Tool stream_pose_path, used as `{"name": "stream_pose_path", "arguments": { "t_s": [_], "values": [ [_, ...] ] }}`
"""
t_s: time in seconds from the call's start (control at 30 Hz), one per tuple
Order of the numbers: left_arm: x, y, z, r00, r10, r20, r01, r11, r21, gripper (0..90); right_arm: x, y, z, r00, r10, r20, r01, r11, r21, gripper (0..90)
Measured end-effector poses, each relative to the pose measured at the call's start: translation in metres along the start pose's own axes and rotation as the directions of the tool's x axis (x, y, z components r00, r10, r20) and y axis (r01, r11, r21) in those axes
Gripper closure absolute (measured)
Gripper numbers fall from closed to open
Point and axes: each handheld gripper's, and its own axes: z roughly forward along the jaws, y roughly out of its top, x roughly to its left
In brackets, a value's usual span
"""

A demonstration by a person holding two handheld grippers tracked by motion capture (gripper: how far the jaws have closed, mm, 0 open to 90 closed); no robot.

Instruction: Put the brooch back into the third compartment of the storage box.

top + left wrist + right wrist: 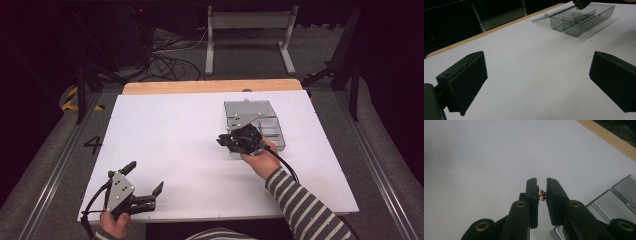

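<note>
Right gripper (542, 195): jaws pinching a small brown piece (541, 195) beside the compartment box (270, 111), probably for sorting.
Left gripper (142, 186): jaws spread, idling near-left on tabletop (170, 135).

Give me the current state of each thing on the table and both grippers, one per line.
Left gripper: jaws wide open, holding nothing, low over the near left of the table.
Right gripper: jaws nearly shut on a small brownish object, too small to identify, beside the box.
Clear compartment box: lid swung fully open and lying flat behind it; the compartments look empty.
White table: bare apart from the box.
</note>
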Motion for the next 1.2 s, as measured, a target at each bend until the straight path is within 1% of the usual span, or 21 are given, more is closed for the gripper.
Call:
{"name": "stream_pose_path", "arguments": {
  "t_s": [0.37, 0.63, 1.03, 1.2],
  "values": [
    [0.000, 0.000, 0.000, 1.0000, 0.002, 0.000, -0.002, 1.0000, 0.000, 2.0, -0.022, -0.010, -0.018, 0.9973, 0.037, 0.064, -0.037, 0.999, 0.009, 80.9],
    [0.000, 0.000, 0.000, 1.0000, -0.001, 0.000, 0.001, 1.0000, 0.001, 2.1, -0.038, -0.017, -0.031, 0.9918, 0.067, 0.109, -0.068, 0.998, 0.006, 81.0],
    [0.000, 0.000, 0.000, 1.0000, 0.003, -0.002, -0.003, 1.0000, 0.001, 2.0, -0.062, -0.030, -0.050, 0.9780, 0.117, 0.173, -0.120, 0.993, 0.008, 81.0],
    [0.000, 0.000, 0.000, 1.0000, 0.003, -0.002, -0.003, 1.0000, 0.002, 2.1, -0.071, -0.036, -0.055, 0.9701, 0.141, 0.198, -0.146, 0.989, 0.009, 81.0]
  ]
}}
